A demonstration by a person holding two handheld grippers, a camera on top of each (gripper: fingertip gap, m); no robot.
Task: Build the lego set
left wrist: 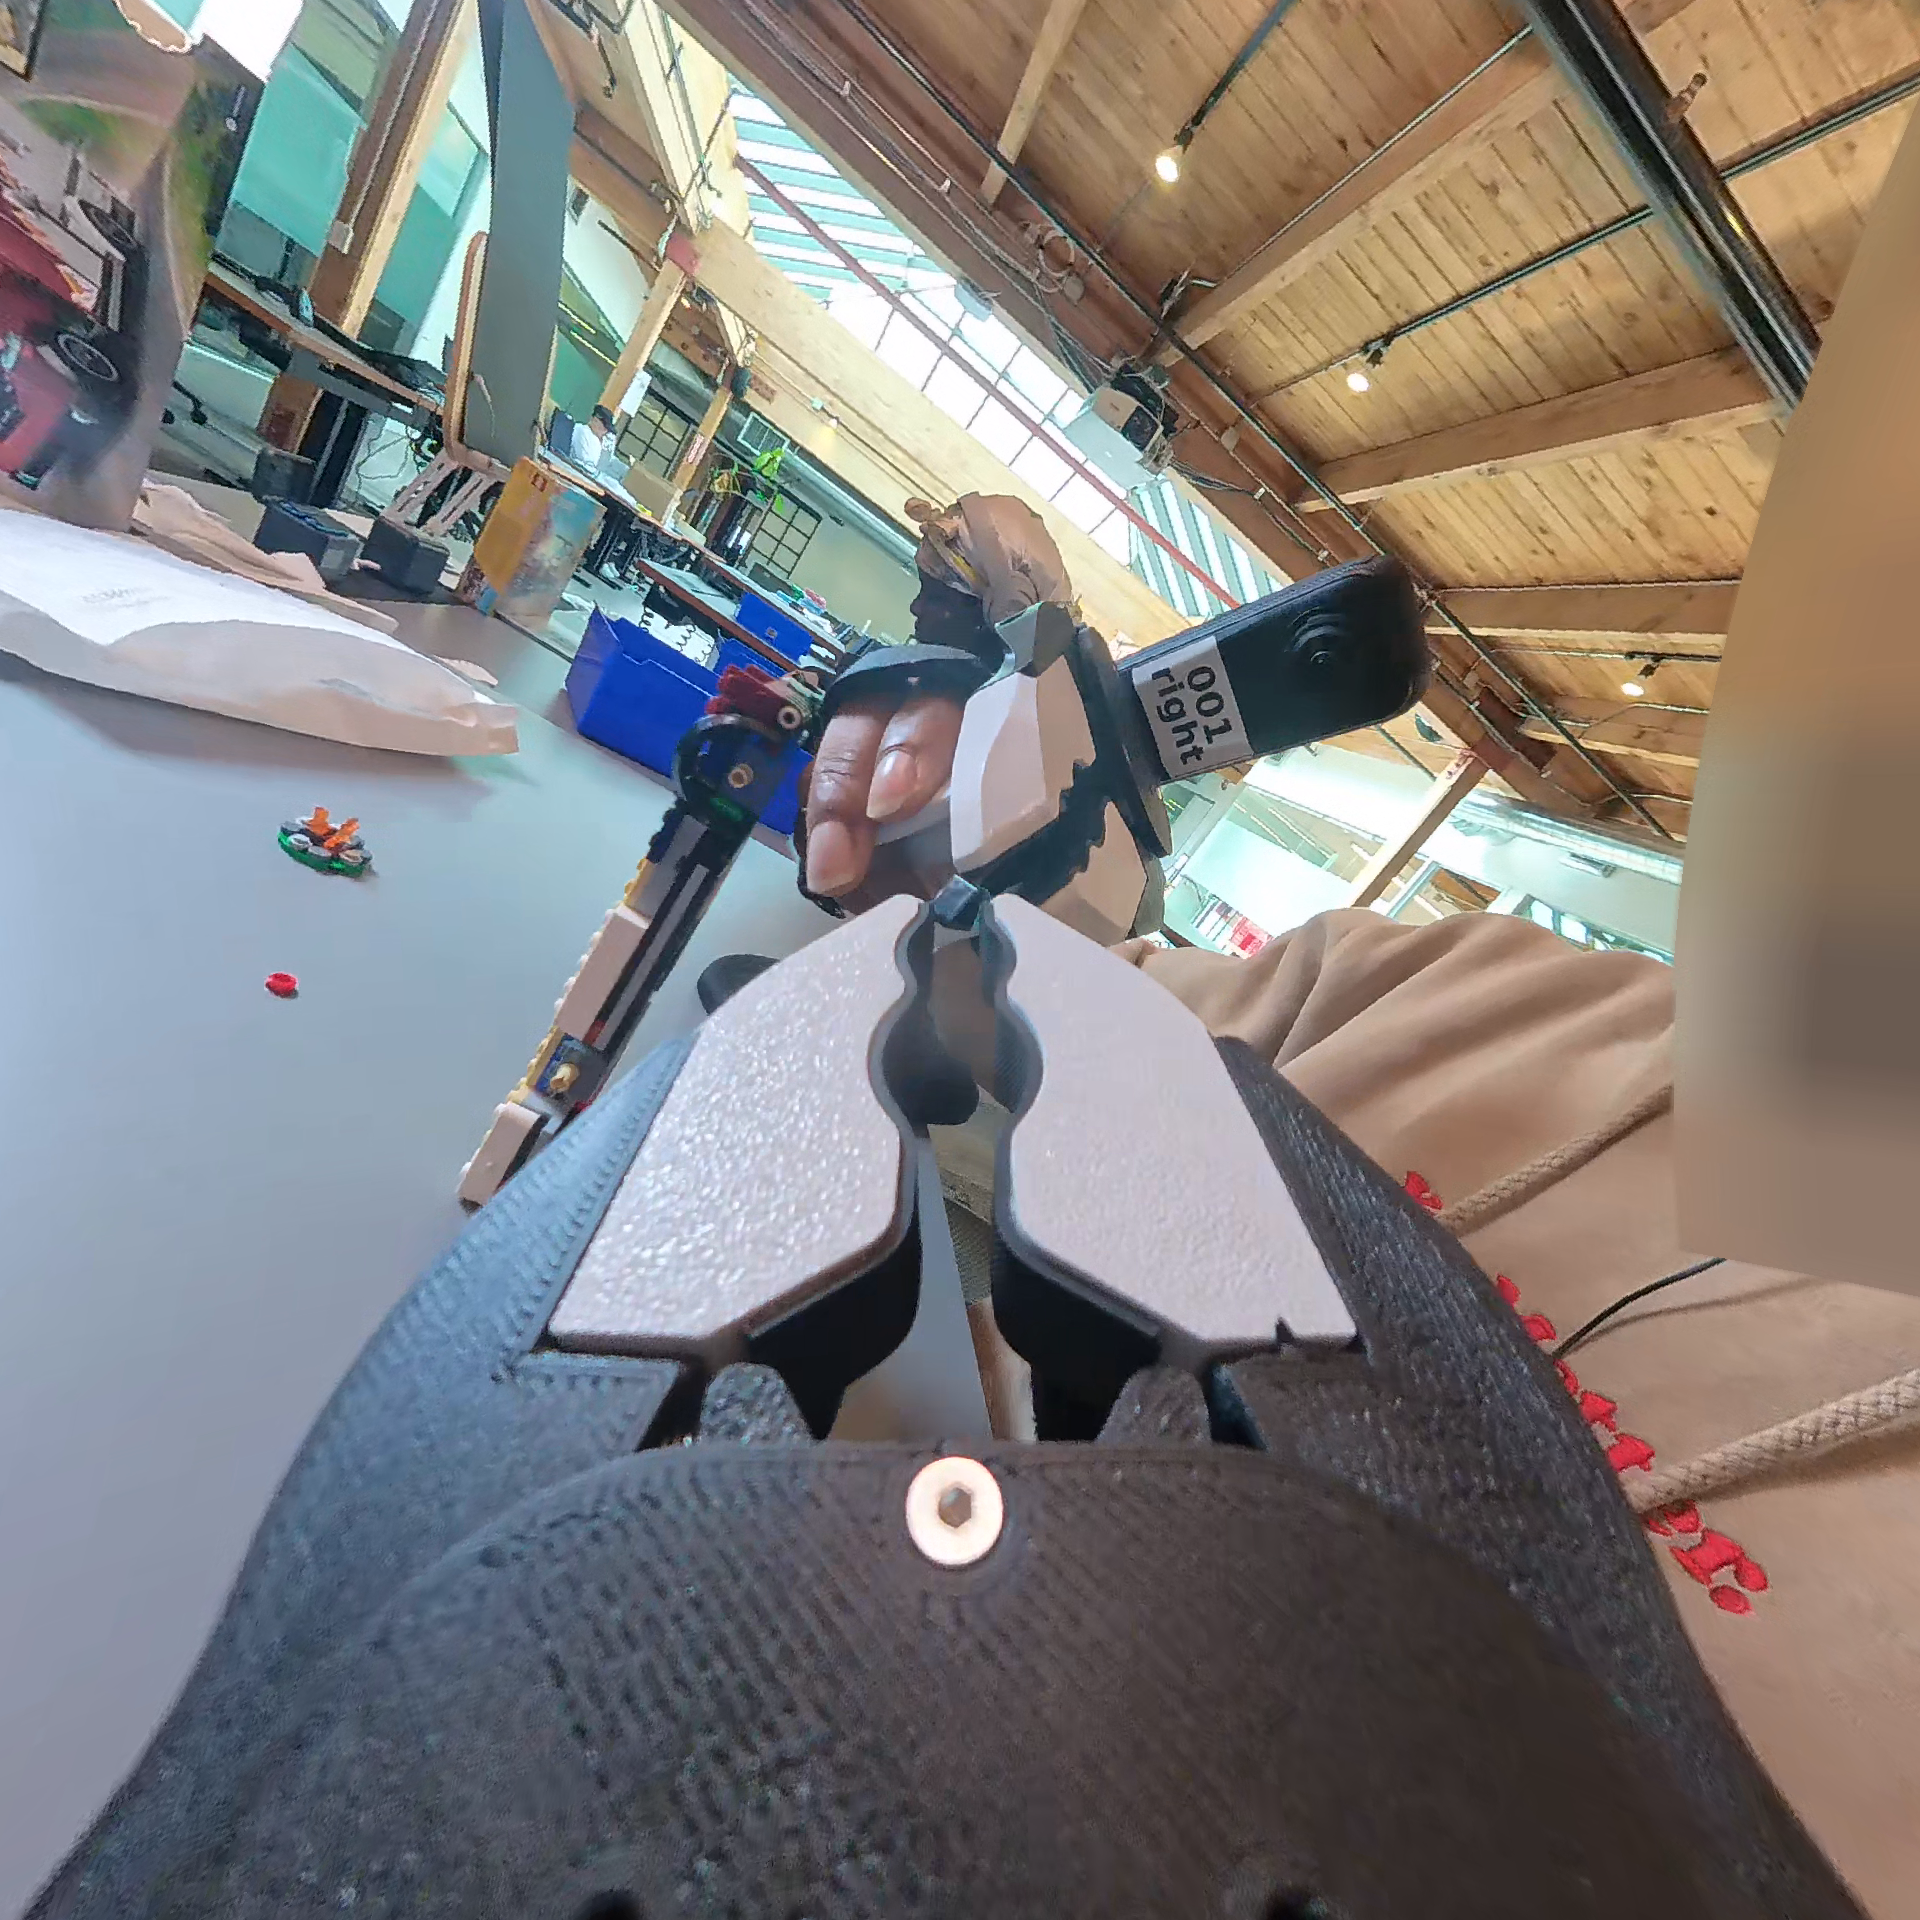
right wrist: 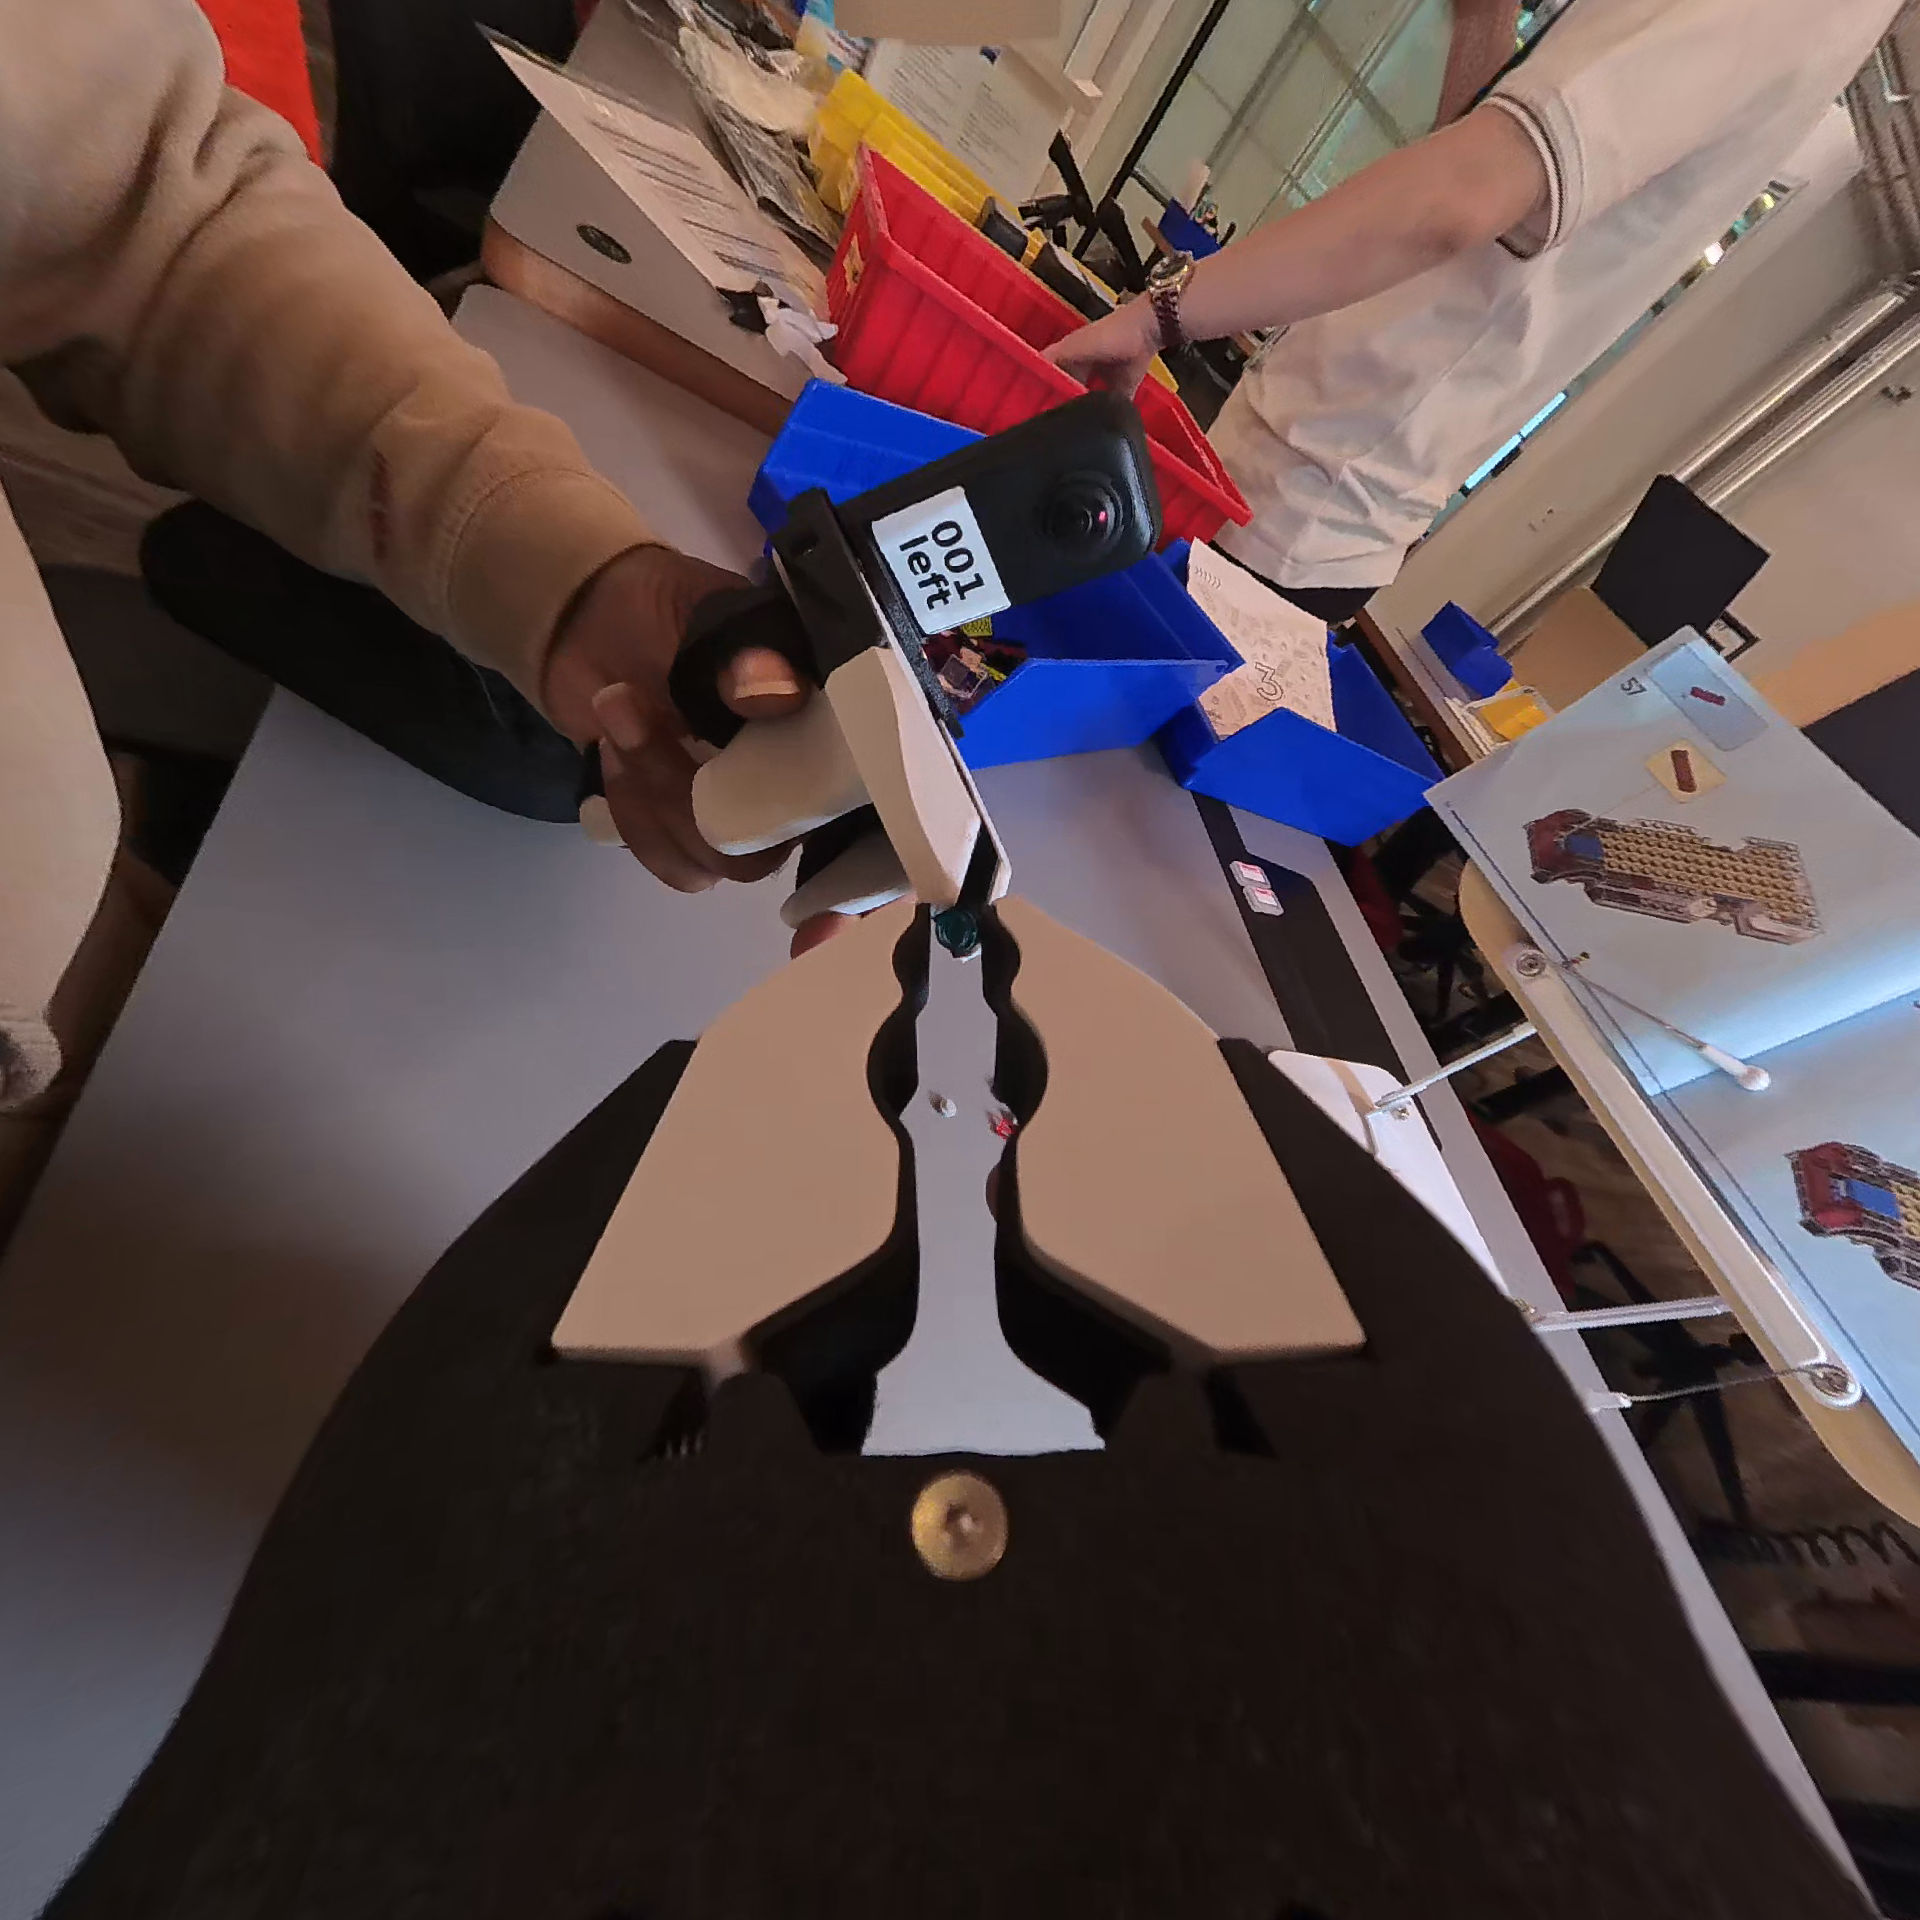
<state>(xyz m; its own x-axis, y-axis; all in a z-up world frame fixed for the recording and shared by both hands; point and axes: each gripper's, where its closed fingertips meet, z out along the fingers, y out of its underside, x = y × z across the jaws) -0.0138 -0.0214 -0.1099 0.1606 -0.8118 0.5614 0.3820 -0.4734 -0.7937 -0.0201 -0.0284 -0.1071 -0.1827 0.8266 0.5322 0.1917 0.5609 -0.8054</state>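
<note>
My left gripper and my right gripper meet tip to tip above the grey table. Both are shut on the same small dark round piece, which looks black in the left wrist view and dark teal in the right wrist view. Each view shows the other gripper's white fingers coming down onto the piece, held by a hand in a beige sleeve. A long brick build in black, white and blue lies on the table just left of the grippers.
A small green and orange piece, a red stud and a white paper bag lie on the table. Blue bins and a red bin stand behind. An instruction booklet rests on a stand at right. Another person stands by the bins. Left and right tips are no more than a few centimetres apart.
</note>
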